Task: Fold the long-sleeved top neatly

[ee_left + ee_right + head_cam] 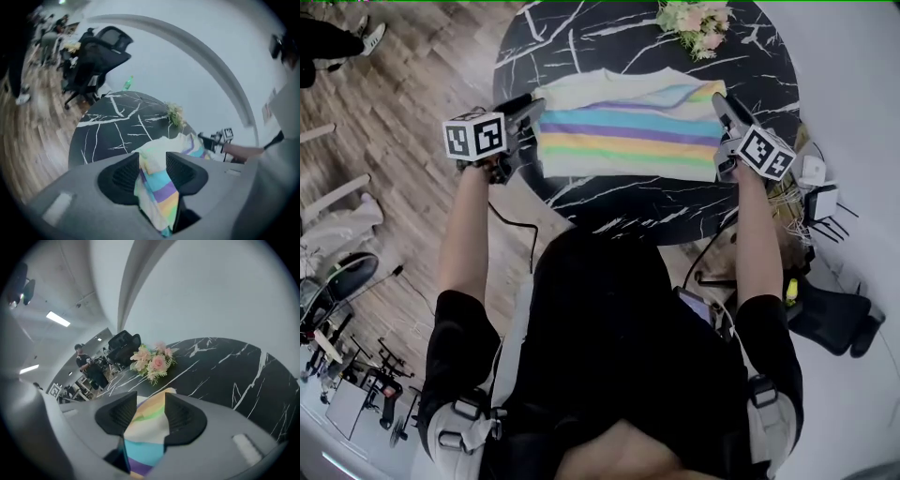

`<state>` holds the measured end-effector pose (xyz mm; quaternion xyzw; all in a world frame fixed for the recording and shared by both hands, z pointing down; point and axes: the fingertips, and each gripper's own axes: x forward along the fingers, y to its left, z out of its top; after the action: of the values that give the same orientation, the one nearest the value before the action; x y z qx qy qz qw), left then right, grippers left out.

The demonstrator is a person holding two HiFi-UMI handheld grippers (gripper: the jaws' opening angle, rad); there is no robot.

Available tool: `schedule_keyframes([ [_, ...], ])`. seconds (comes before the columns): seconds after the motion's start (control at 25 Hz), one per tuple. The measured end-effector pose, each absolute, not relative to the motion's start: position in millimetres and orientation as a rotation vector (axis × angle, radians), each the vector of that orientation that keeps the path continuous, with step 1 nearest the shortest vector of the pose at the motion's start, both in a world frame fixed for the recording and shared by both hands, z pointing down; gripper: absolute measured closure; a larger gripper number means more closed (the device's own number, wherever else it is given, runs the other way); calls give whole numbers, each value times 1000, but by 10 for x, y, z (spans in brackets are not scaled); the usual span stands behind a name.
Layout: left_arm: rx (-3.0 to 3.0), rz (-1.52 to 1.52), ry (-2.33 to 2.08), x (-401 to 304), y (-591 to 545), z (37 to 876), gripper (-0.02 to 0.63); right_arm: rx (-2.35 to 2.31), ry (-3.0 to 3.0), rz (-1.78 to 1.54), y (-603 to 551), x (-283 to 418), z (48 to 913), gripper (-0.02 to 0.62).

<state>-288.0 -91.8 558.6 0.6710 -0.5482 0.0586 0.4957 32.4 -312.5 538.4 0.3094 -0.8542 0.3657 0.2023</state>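
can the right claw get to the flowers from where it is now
Probably yes. The flowers sit on the table just beyond the right claw, with only bare tabletop between them. But the striped top lies between its parted jaws, so it would need to pull clear of the cloth first.

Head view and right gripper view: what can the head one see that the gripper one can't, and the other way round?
Only the head view: the left gripper and right gripper from outside, the person's arms, and the wooden floor. Only the right gripper view: its fingers close up with cloth between them, and a ceiling light. Both: the striped top, the black marble table and the pink flowers.
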Motion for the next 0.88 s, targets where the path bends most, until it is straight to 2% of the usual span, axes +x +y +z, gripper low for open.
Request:
schedule_keyframes([
  [0.16,1855,580,-1309,-2699,-899,5643,397,769,-2391,854,-2913,230,5344,411],
  [0.24,1895,679,-1268,-2623,-863,5685,365,732,-2384,795,-2793,184,5356,411],
  [0.32,1920,761,-1269,-2617,-839,5725,359,705,-2378,765,-2686,142,5374,411],
  [0.4,1932,867,-1297,-2680,-833,5791,373,685,-2369,760,-2592,114,5414,411],
  [0.48,1931,944,-1317,-2740,-850,5847,433,674,-2356,761,-2520,105,5466,411],
  [0.56,1914,900,-1331,-2764,-902,5841,516,676,-2348,769,-2474,108,5493,413],
  [0.64,1870,723,-1346,-2788,-978,5777,558,682,-2342,782,-2443,114,5498,417],
  [0.76,1761,416,-1384,-2911,-1085,5697,565,690,-2334,791,-2415,134,5495,422],
  [0.88,1643,278,-1404,-3046,-1147,5742,564,714,-2332,796,-2449,166,5481,423],
])
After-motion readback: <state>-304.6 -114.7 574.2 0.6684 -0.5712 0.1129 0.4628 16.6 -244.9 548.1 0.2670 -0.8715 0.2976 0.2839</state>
